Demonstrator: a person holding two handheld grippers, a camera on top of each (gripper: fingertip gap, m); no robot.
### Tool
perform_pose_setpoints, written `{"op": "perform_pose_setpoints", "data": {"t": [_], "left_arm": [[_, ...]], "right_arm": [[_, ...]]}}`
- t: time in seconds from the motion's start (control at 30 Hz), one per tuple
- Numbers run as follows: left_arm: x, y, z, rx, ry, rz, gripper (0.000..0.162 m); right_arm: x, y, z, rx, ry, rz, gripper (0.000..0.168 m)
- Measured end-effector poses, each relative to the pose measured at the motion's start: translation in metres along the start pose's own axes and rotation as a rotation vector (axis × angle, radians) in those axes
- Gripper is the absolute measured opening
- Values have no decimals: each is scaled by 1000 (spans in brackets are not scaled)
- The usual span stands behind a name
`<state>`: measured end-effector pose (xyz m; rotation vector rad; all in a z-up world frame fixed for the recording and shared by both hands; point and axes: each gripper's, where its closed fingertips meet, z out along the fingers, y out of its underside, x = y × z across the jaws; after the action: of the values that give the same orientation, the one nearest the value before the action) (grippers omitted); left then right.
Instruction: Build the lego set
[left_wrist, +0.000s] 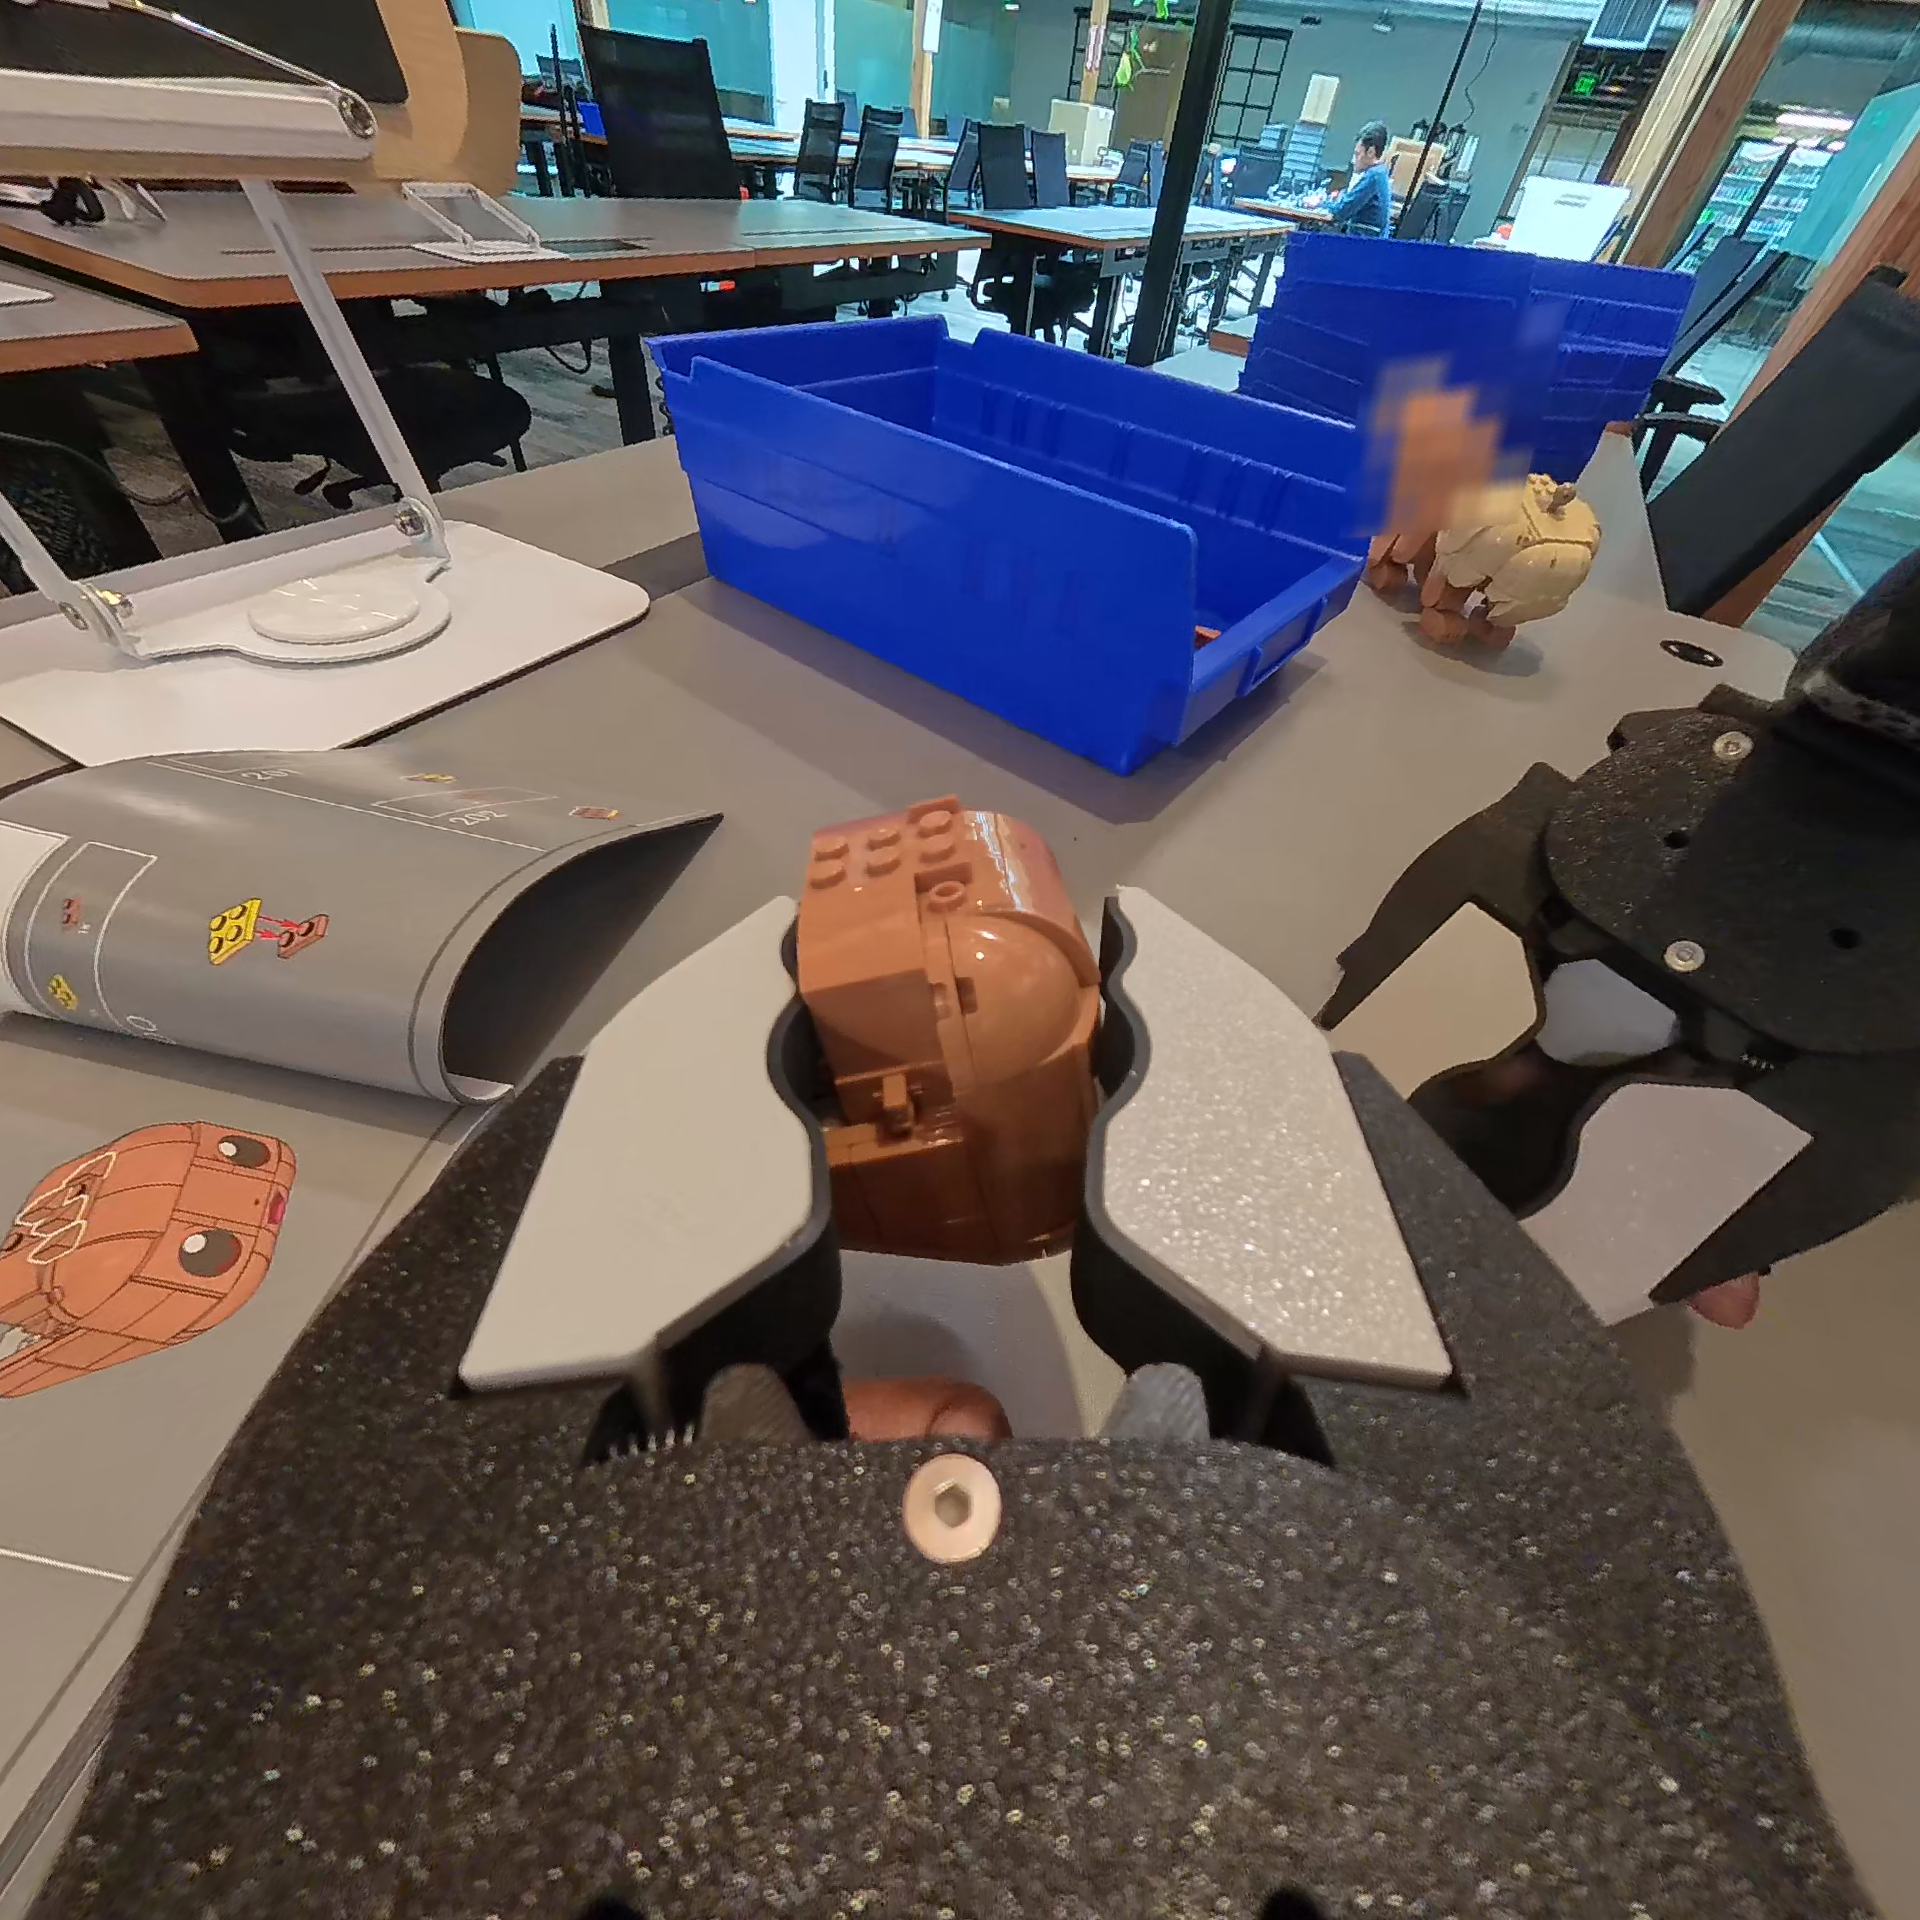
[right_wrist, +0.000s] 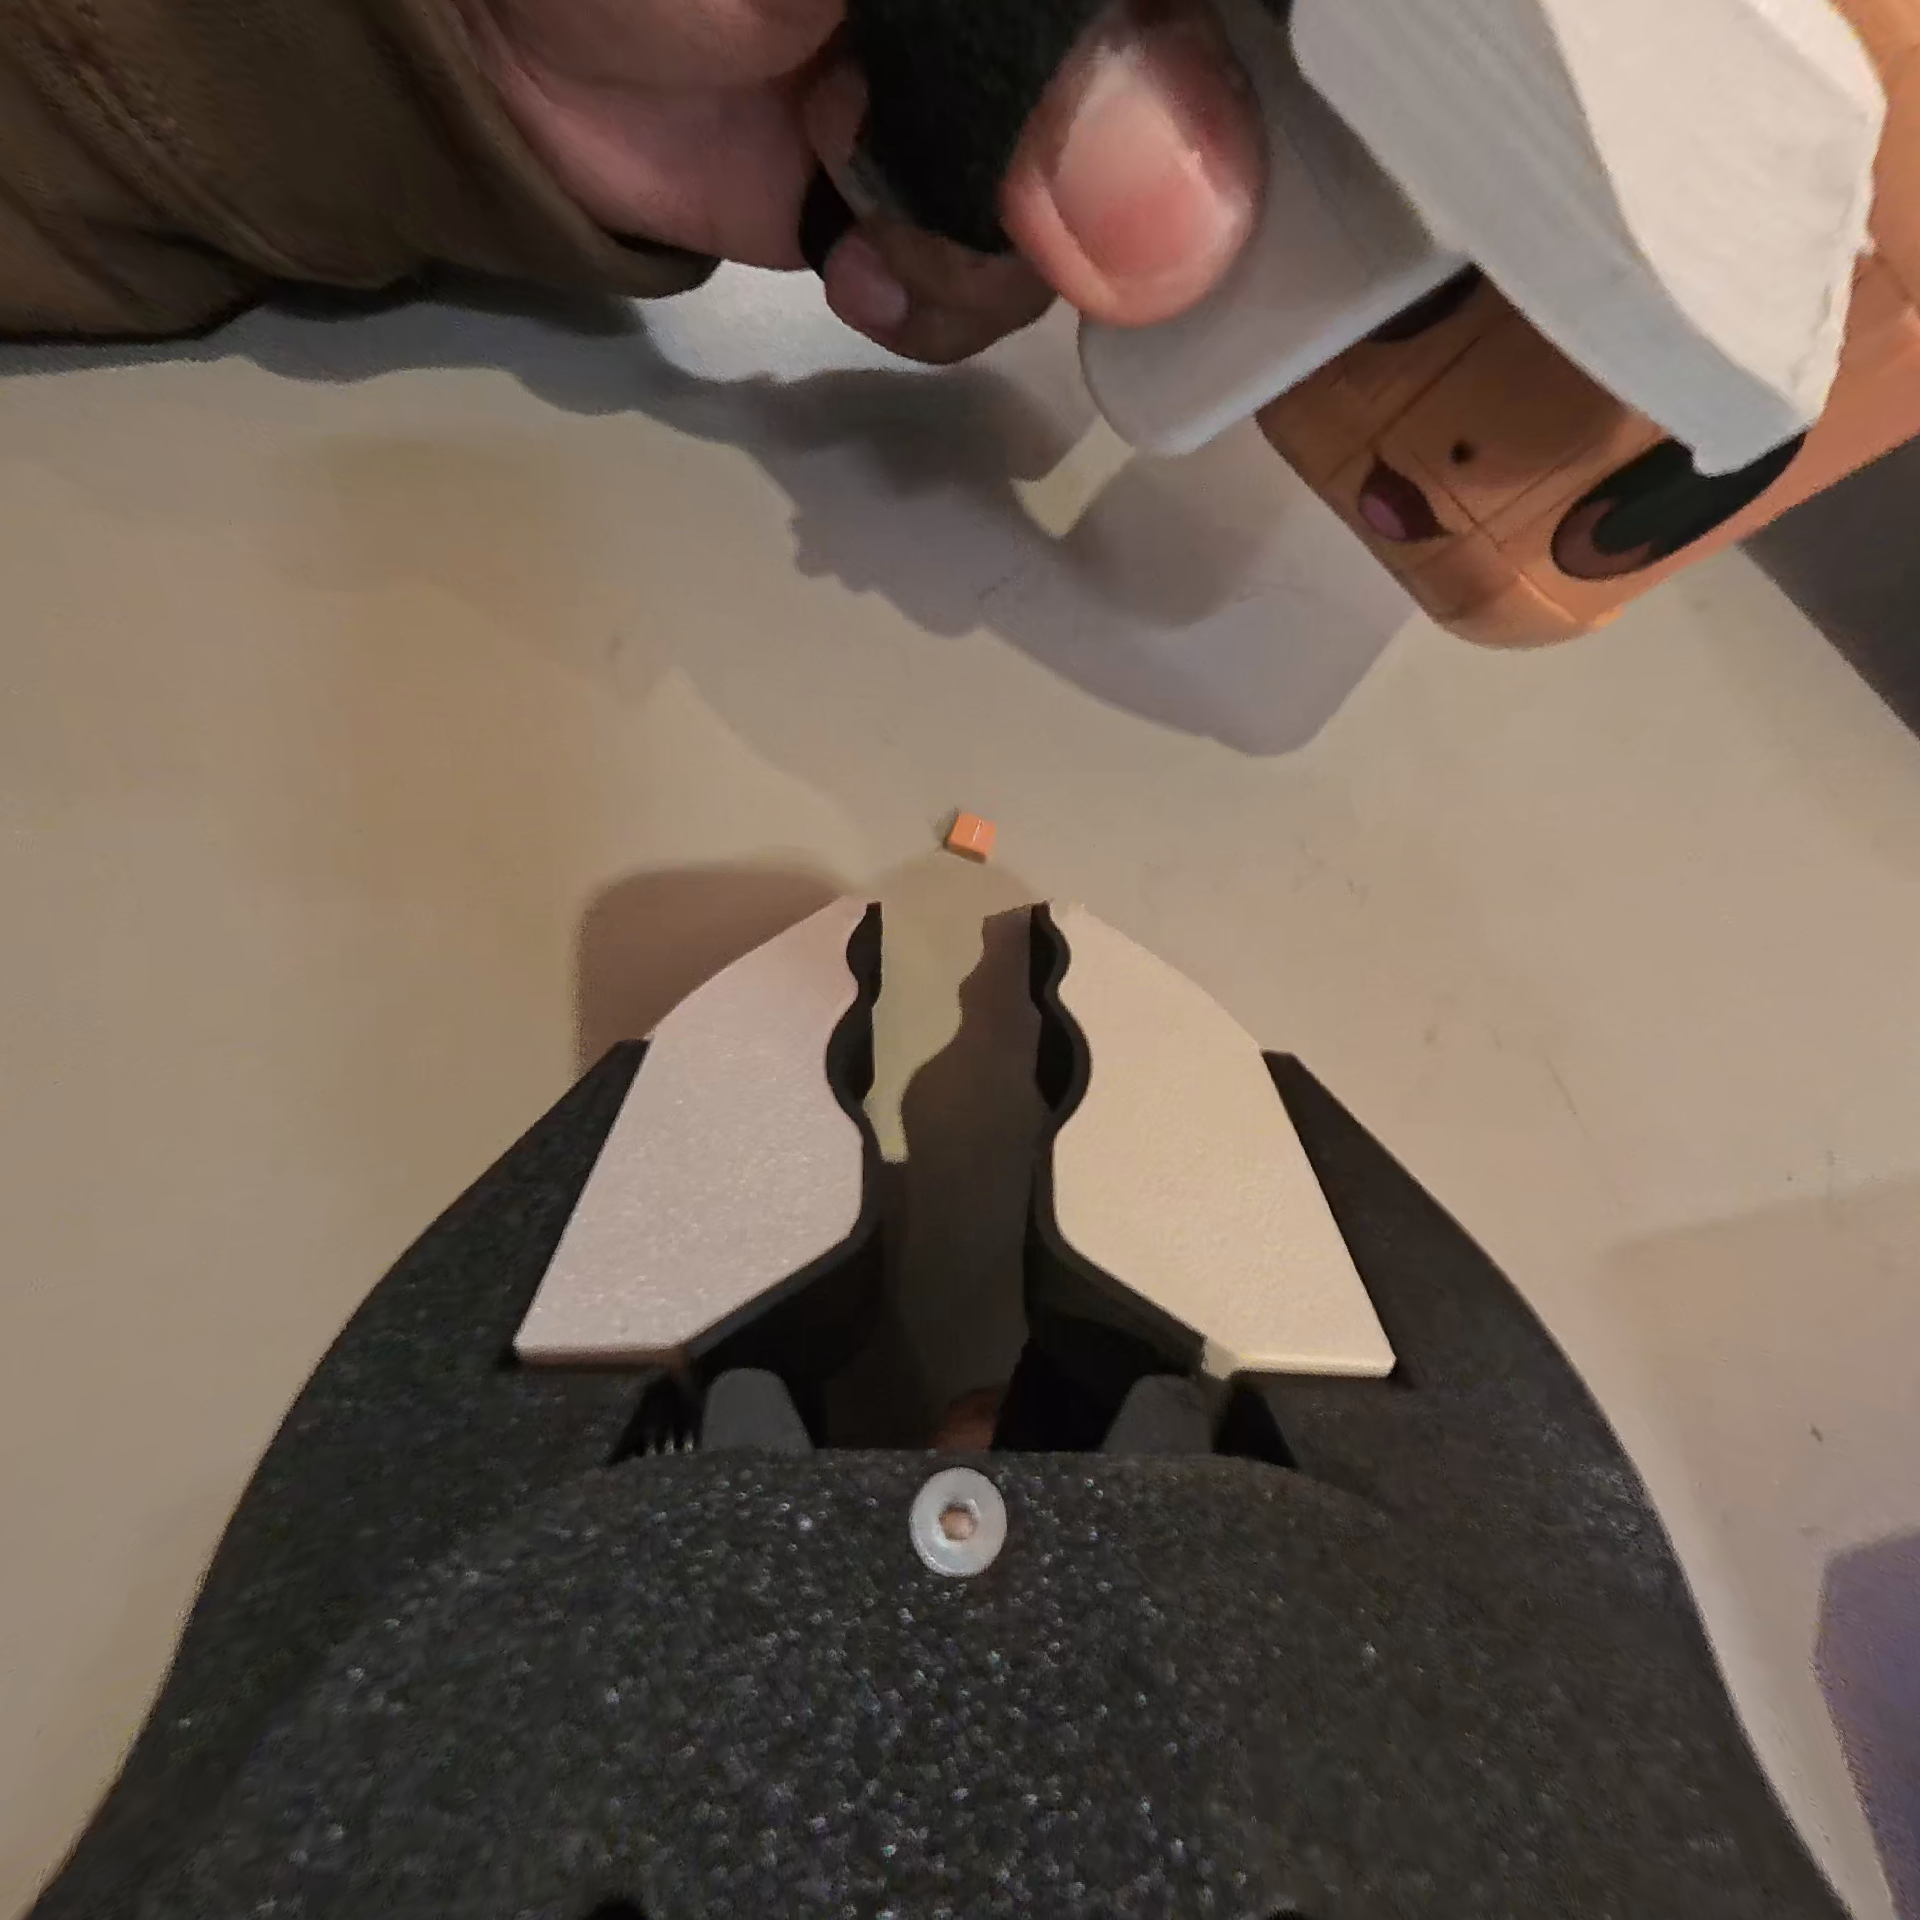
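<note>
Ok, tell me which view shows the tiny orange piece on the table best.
The right wrist view: the tiny orange piece lies in plain sight on the table, just ahead of the open right hand-held gripper. The left wrist view does not show it at all.

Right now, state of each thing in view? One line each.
Left gripper: shut on the brown lego head, held off the table.
Brown lego head: partly built, studs exposed on top.
Right gripper: open, empty, pointing down at the table.
Small orange piece: loose on the table, just beyond the right fingers.
Instruction booklet: open, page curled over.
Blue bin: upright, open-topped.
</note>
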<state>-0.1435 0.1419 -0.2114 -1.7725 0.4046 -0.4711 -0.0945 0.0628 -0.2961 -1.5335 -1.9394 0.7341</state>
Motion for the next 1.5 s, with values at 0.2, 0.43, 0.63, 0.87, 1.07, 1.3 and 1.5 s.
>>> {"op": "perform_pose_setpoints", "data": {"t": [0.2,0.43,0.63,0.87,1.07,1.3,1.5], "left_arm": [[1,0,0,-2,8,4,52],[0,-1,-1,5,8,4,52],[2,0,0,-1,11,9,52],[1,-1,-1,4,9,8,52],[2,-1,-1,4,10,11,51],[0,-3,-3,14,8,7,51],[-12,-7,-9,28,-30,0,52]], "right_arm": [[-2,-10,9,-13,-16,-21,27],[-8,-6,10,-51,-15,53,25],[-28,-10,10,-20,-64,-13,25],[-14,-11,7,-5,-11,59,23],[-28,-15,15,-27,-42,20,23],[-13,-20,10,-7,-12,29,23],[6,-31,26,-16,68,-11,25]]}}
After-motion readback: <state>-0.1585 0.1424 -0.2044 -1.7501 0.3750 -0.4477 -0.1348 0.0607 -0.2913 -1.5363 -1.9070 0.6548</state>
